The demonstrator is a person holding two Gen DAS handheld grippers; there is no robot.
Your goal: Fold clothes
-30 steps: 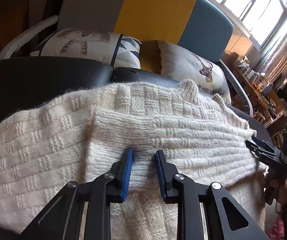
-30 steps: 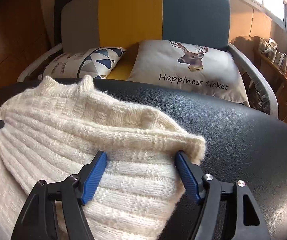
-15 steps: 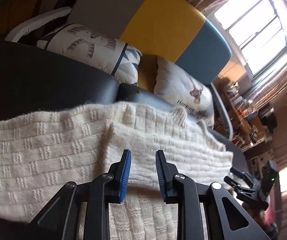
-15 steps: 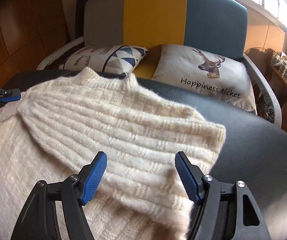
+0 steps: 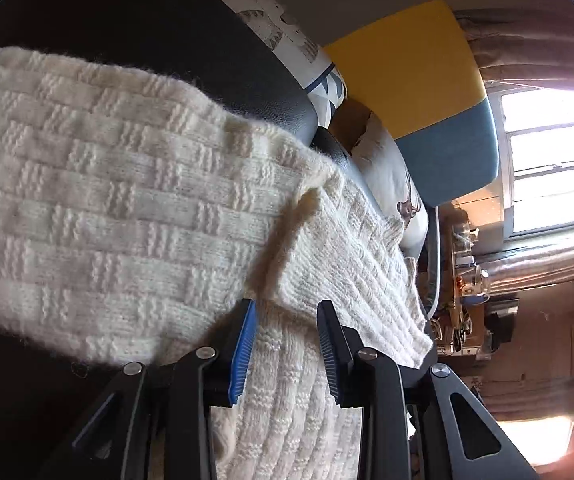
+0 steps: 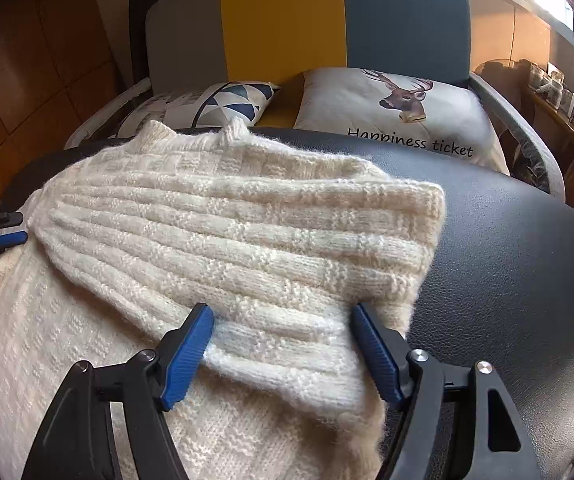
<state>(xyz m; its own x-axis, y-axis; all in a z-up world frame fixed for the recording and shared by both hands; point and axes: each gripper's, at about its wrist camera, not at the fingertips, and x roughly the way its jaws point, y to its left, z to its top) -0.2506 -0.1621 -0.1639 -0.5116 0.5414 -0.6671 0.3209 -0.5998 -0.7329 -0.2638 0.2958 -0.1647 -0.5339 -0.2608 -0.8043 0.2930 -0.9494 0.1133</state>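
Note:
A cream knit sweater (image 5: 107,200) (image 6: 47,340) lies flat on a black leather surface (image 6: 507,280). One sleeve (image 6: 247,232) (image 5: 347,248) is folded across the sweater's body. My left gripper (image 5: 287,305) has its jaws a narrow way apart, and the sleeve's near edge lies just at its tips. The left gripper (image 6: 13,226) also shows in the right wrist view, at the sweater's left edge. My right gripper (image 6: 282,310) is wide open, its fingers straddling the sleeve's cuff end without pinching it.
Behind the leather surface stands a sofa with a grey, yellow and teal back (image 6: 287,20), holding a deer cushion (image 6: 399,112) and a triangle-pattern cushion (image 6: 215,104). A cluttered shelf (image 6: 567,92) runs along the right under windows. Bare leather lies to the sweater's right.
My left gripper has rolled sharply; its jaws widened slightly and the sleeve edge slid from between the fingers to their tips. My right gripper pulled back, then came close over the cuff.

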